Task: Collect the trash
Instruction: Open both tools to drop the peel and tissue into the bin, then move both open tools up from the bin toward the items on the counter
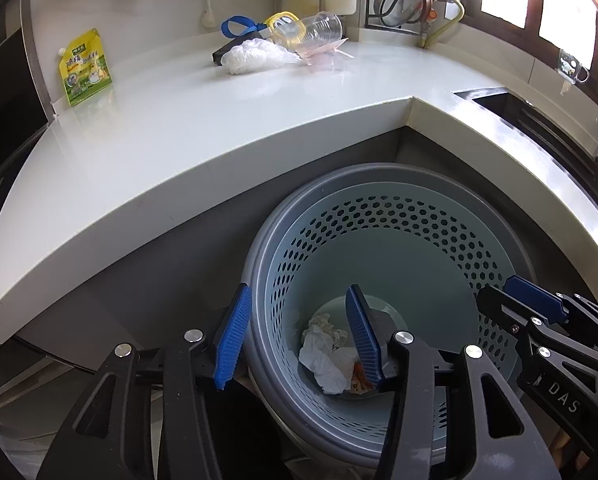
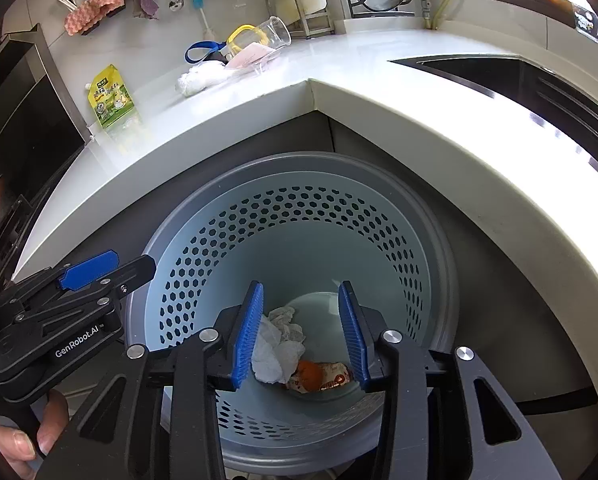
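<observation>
Both grippers hang over the bin, jaws spread apart and holding nothing: the left gripper (image 1: 299, 336) sits over the near-left rim, the right gripper (image 2: 301, 334) squarely above the middle. Down in the perforated bin (image 2: 203, 240), crumpled tissue (image 2: 275, 344) and an orange wrapper (image 2: 319, 376) lie on the bottom, so I'd say a drop is done and the next pickup is due. More trash waits on the counter (image 1: 179, 128) at about twelve o'clock: a clear plastic cup (image 1: 319, 26) on its side, a white plastic bag (image 1: 255, 54) just beside it, and a yellow-green pouch (image 1: 85, 66) off at ten o'clock against the wall. Reaching them means lifting clear of the bin rim and over the counter's inner corner (image 1: 413, 100); the worktop between is bare, giving room.
</observation>
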`<action>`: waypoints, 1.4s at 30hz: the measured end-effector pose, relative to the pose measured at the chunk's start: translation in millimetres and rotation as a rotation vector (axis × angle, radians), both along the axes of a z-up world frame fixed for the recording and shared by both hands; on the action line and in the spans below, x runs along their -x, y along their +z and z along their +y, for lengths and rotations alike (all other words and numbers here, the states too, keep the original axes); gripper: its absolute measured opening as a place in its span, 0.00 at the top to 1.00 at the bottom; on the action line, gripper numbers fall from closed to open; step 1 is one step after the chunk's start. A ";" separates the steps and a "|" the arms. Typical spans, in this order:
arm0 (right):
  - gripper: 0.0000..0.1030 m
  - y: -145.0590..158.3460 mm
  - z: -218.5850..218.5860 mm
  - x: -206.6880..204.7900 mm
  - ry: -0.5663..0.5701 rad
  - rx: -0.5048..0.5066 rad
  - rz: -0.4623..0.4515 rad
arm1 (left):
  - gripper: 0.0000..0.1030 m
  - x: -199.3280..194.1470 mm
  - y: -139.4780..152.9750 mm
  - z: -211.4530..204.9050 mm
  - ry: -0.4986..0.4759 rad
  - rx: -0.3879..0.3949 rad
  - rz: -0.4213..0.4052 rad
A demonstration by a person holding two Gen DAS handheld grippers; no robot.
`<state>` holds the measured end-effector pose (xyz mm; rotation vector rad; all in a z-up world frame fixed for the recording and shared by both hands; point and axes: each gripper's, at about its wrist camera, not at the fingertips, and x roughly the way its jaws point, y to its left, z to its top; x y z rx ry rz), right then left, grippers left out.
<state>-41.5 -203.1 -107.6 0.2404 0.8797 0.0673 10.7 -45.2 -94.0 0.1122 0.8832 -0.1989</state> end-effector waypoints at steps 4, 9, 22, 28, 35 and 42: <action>0.62 0.5 -0.2 0.5 0.002 -0.001 -0.001 | 0.51 0.3 0.3 0.6 -0.001 0.006 0.002; 0.62 1.4 -1.3 2.2 -0.001 -0.004 -0.006 | 0.43 1.8 3.5 1.2 0.001 0.007 -0.009; 0.32 14.4 -2.2 8.4 0.002 0.021 -0.036 | 0.09 5.9 18.7 11.8 0.036 0.024 -0.077; 0.24 25.4 2.3 9.7 0.007 0.039 -0.043 | 0.07 8.6 29.9 20.0 0.047 0.056 -0.111; 0.20 31.0 10.7 6.6 0.037 0.067 -0.051 | 0.06 11.0 46.6 29.0 0.064 0.082 -0.161; 0.19 43.5 14.1 3.1 0.024 0.082 -0.096 | 0.06 4.3 62.0 42.5 0.098 0.104 -0.179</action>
